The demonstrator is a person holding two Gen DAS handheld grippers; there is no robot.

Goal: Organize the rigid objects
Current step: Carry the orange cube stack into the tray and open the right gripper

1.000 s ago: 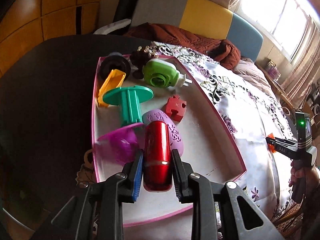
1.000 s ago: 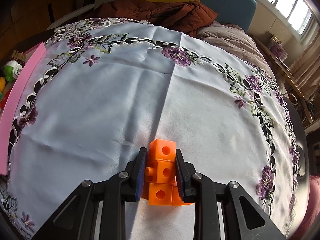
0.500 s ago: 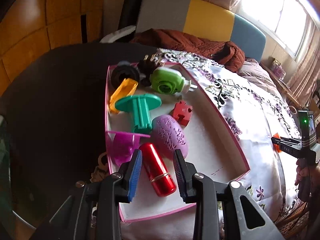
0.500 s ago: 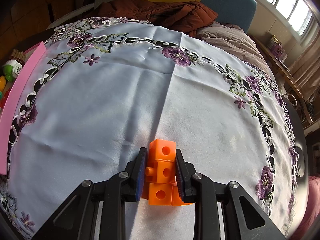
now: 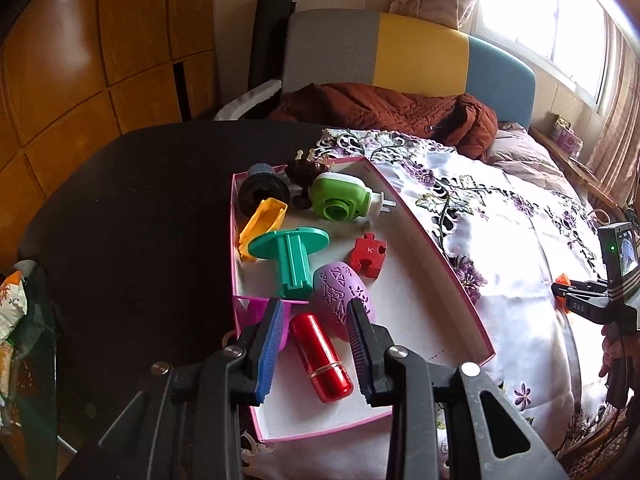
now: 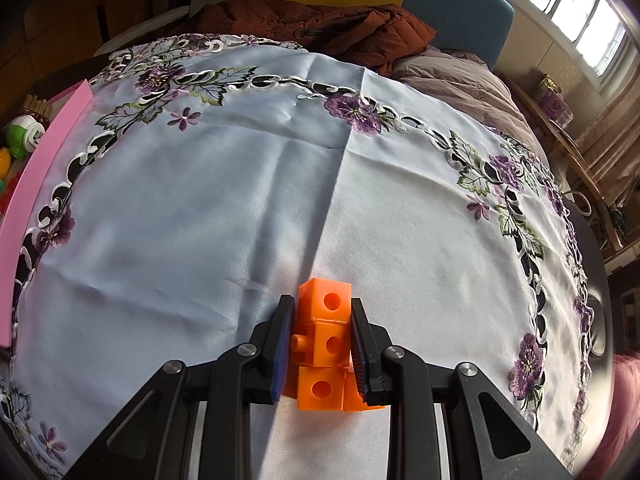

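A pink-rimmed box point(image 5: 448, 280) holds a red metal cylinder point(image 5: 320, 358), a purple patterned egg point(image 5: 340, 300), a teal spool point(image 5: 292, 256), a red puzzle piece point(image 5: 370, 254), a green plug-in device point(image 5: 340, 200), a yellow scoop point(image 5: 262, 224), a black round part point(image 5: 260, 190) and a magenta cup point(image 5: 256, 312). My left gripper point(image 5: 314, 356) is open above the red cylinder, which lies loose in the box. My right gripper point(image 6: 320, 354) is shut on an orange block cluster point(image 6: 322, 344) over the white embroidered cloth point(image 6: 240, 184). It also shows at the right of the left wrist view point(image 5: 592, 304).
The box sits half on the dark round table point(image 5: 140, 208), half on the cloth; its pink wall point(image 6: 40, 180) shows at the left of the right wrist view. A brown jacket point(image 5: 392, 108) lies on the colourful sofa behind. A snack bag point(image 5: 10, 308) sits at far left.
My left gripper let go of the red cylinder, which now lies in the box, and pulled back and up. The right gripper with the orange blocks has not moved.
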